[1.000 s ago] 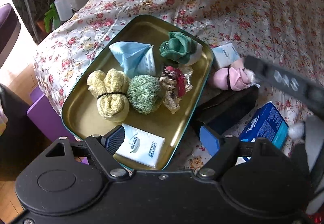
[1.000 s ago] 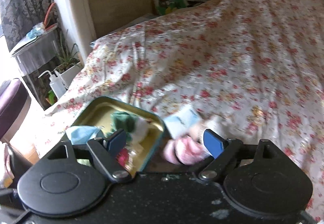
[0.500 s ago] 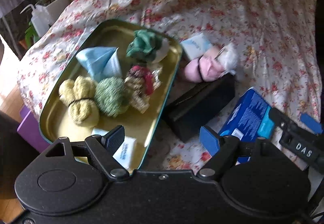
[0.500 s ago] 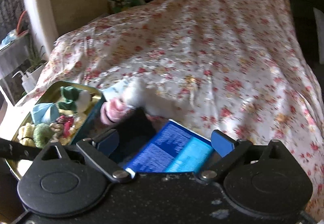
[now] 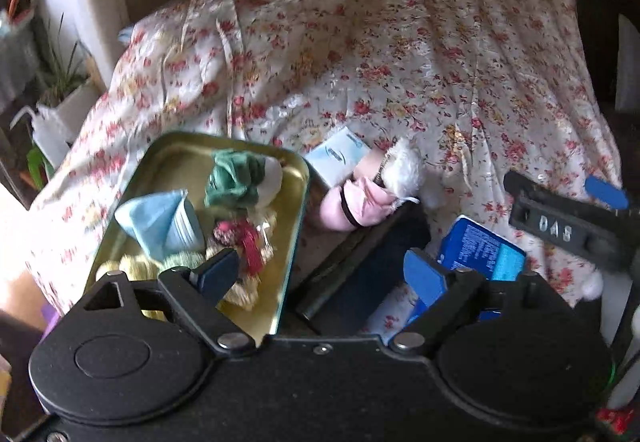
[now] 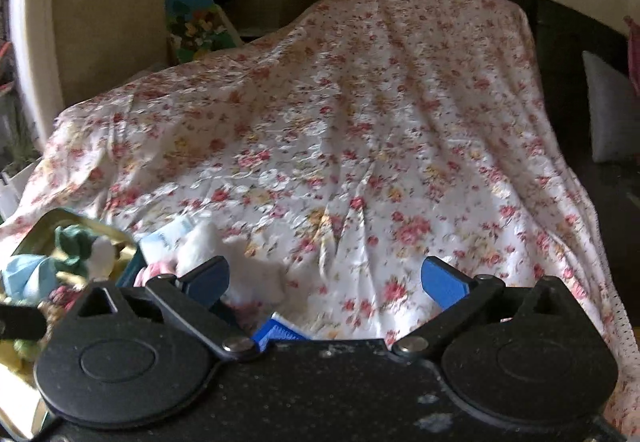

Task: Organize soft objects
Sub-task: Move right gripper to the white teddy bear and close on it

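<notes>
A gold metal tray lies on the flowered bed at the left. It holds a green and white cloth, a blue face mask, a red and straw bundle and yellow and green rolls, partly hidden behind my left gripper. That gripper is open and empty above the tray's right edge and a black box. A pink and white plush lies right of the tray. My right gripper is open and empty over the bedspread; it also shows at the right of the left wrist view.
A blue tissue pack lies by the black box and a pale blue packet behind the plush. The flowered bedspread stretches far back. Plants and a squeeze bottle stand left of the bed, a grey pillow at the right.
Both grippers have pulled back and tilted up, so the tray and plush sit lower in both views. The right gripper moved right, away from the plush. Both stay open.
</notes>
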The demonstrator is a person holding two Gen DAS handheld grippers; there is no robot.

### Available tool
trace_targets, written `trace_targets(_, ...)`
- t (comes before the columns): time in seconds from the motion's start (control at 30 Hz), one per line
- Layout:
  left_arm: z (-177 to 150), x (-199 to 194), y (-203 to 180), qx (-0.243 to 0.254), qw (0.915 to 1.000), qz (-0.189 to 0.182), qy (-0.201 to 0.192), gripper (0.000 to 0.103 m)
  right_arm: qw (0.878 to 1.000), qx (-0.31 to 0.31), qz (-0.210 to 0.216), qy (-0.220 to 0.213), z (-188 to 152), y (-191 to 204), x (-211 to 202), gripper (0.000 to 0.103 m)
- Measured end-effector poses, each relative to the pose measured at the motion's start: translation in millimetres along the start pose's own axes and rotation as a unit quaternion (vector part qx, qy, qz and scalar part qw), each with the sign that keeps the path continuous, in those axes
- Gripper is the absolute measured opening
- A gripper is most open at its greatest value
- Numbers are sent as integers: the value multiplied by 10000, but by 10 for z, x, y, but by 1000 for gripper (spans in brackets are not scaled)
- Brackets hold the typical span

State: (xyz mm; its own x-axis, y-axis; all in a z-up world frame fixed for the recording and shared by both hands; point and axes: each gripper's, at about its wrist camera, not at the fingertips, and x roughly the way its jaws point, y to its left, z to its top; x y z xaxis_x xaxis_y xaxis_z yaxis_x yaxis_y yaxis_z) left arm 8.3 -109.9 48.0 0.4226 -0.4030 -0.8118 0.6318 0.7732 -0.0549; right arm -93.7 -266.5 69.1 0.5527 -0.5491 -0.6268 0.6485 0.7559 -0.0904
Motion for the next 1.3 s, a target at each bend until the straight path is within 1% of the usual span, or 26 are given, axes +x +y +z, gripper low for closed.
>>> trace_targets(0.1, 25, 104, 11, 81, 9999, 84, 93, 87, 9998, -62, 137, 153, 102, 58, 111, 103)
trace_targets(0.27, 50, 238, 111, -184, 9991, 152, 348, 87, 9973, -245, 506, 474, 221, 226, 350, 101)
trace_targets(0.43, 48, 283, 167, -379, 9981, 117, 473, 86, 9943, -581, 631, 641, 280, 500, 575, 101)
trace_targets(0.57, 62, 296, 197, -495, 9975, 139, 483, 86, 9904, -733, 688, 948, 269, 667, 822, 98)
trace_targets(0.6, 67, 304, 203, -521, 9973, 120, 503, 86, 9897, -766, 644, 1023, 257, 690, 879, 96)
trace_targets(0.7, 75, 325, 191, -542, 9969, 6, 562, 86, 9889, -704, 489, 1216, 217, 634, 1011, 96)
trace_targets(0.77, 85, 335, 159, -506, 9971, -40, 568, 86, 9885, -470, 508, 1342, 234, 517, 1060, 96)
trace_targets(0.83, 92, 341, 119, -467, 9973, -82, 568, 86, 9894, -238, 407, 1374, 264, 386, 1072, 96)
trace_targets(0.87, 96, 345, 99, -453, 9972, -119, 580, 86, 9902, -157, 294, 1356, 284, 323, 1071, 96)
trace_targets(0.9, 100, 347, 79, -441, 9971, -159, 593, 86, 9912, -89, 87, 1320, 302, 258, 1072, 95)
trace_targets(0.97, 107, 345, 42, -415, 9970, -233, 602, 86, 9907, -49, -508, 1264, 315, 132, 1124, 94)
trace_targets(1.0, 110, 341, 18, -392, 9971, -269, 597, 86, 9892, 20, -708, 1283, 317, 61, 1150, 94)
trace_targets(1.07, 112, 329, -16, -344, 9973, -304, 579, 86, 9846, 371, -933, 1434, 320, -135, 1207, 93)
trace_targets(1.1, 113, 325, -29, -324, 9974, -306, 569, 86, 9829, 622, -922, 1467, 324, -237, 1205, 87)
trace_targets(1.17, 114, 321, -44, -289, 9976, -308, 549, 86, 9845, 796, -716, 1387, 347, -313, 1146, 86)
trace_targets(1.23, 116, 327, -42, -297, 9976, -307, 549, 86, 9888, 724, -454, 1227, 370, -255, 1063, 86)
trace_targets(1.3, 118, 341, -29, -334, 9973, -307, 577, 86, 9919, 520, -41, 1160, 365, -121, 1016, 87)
